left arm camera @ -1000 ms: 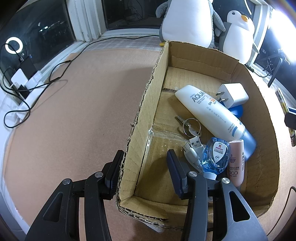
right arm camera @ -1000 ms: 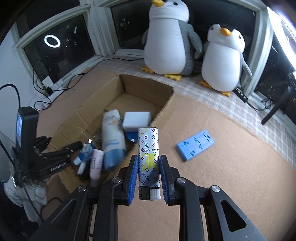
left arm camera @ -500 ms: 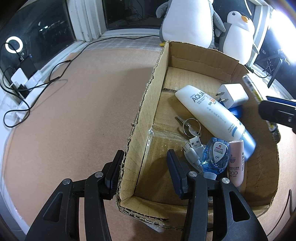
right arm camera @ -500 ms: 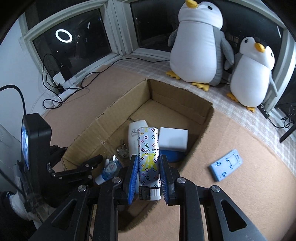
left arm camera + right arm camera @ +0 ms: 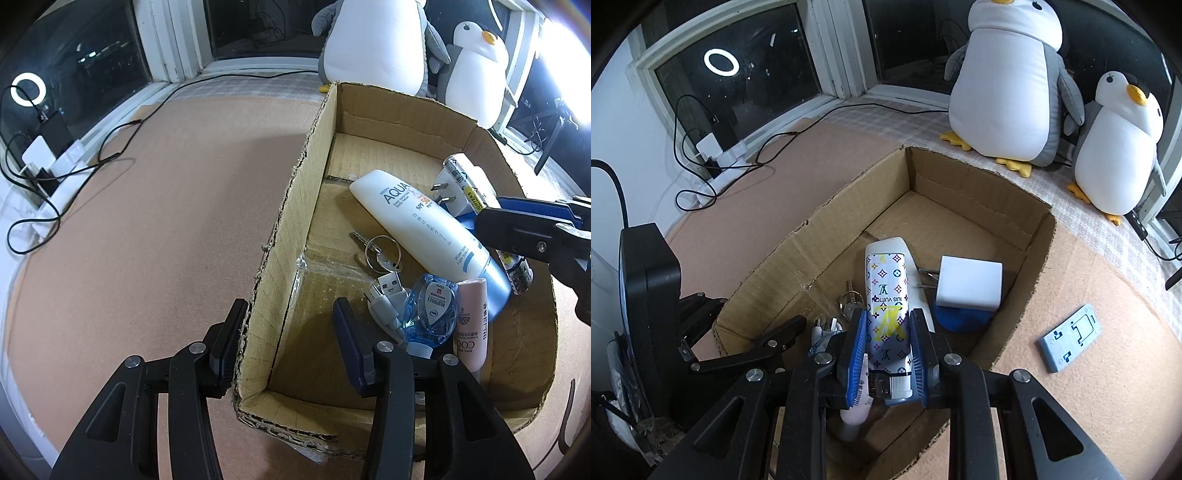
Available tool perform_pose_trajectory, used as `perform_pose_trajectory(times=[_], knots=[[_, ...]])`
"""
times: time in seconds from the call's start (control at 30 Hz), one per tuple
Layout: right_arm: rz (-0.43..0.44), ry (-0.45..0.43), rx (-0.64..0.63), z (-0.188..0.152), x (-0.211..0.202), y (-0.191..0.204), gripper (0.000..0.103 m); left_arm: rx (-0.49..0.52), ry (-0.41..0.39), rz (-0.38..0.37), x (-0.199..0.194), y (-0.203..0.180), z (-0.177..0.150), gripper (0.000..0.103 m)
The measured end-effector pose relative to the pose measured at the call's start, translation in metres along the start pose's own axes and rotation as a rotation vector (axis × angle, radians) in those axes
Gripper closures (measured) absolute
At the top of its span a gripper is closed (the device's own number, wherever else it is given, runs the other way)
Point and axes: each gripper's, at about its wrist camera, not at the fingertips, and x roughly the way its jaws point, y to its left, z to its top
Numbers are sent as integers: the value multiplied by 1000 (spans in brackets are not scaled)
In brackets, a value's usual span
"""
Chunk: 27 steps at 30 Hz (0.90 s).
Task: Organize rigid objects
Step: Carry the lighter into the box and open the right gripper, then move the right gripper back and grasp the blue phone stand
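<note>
Right gripper (image 5: pixel 887 345) was clamped on the patterned lighter (image 5: pixel 887 295), holding it over the near end of the cardboard box (image 5: pixel 964 173), above the sunscreen tube (image 5: pixel 417 218). Lighter not yet down. Left gripper (image 5: pixel 286 341) straddled the box's left wall at the near corner, one finger outside, one inside; outer pad looked to be against the cardboard, inner one stood clear, so it was steadying at most, not a true pinch.

Risks, as I judged them:
- Drop zone crowded. Letting go from this height could bounce the lighter off the tube or the white charger (image 5: pixel 969 284) and leave it propped, not flat.
- Key ring (image 5: pixel 382 251), USB cable (image 5: pixel 386 295), blue bottle (image 5: pixel 430 312) and pink tube (image 5: pixel 471 325) were packed at 5 o'clock in the left view; lowering there could jam the fingers into them.
- If the left hand shifted, the box would slide under the release.

View differences:
- Right wrist alone showed the grip on the lighter, the blue plate (image 5: pixel 1071 341) outside the box at 3 o'clock, and the bare far half of the box floor.
- Left wrist alone showed the wall straddle and the small items clearly; the right view hid most behind its own fingers.
</note>
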Motion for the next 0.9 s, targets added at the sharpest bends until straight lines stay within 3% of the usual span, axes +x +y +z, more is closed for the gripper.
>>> perform_pose_trajectory(times=[0.27, 0.4, 0.6, 0.9], knots=[[-9, -7, -14, 1, -1, 3, 80, 1, 0, 0, 0, 0, 0, 57], [-20, -24, -16, 2, -4, 3, 60, 0, -2, -1, 0, 1, 0, 57], [-39, -35, -11, 3, -7, 0, 52, -1, -2, -1, 0, 1, 0, 57], [-65, -49, 4, 0, -15, -8, 49, 0, -2, -1, 0, 1, 0, 57]])
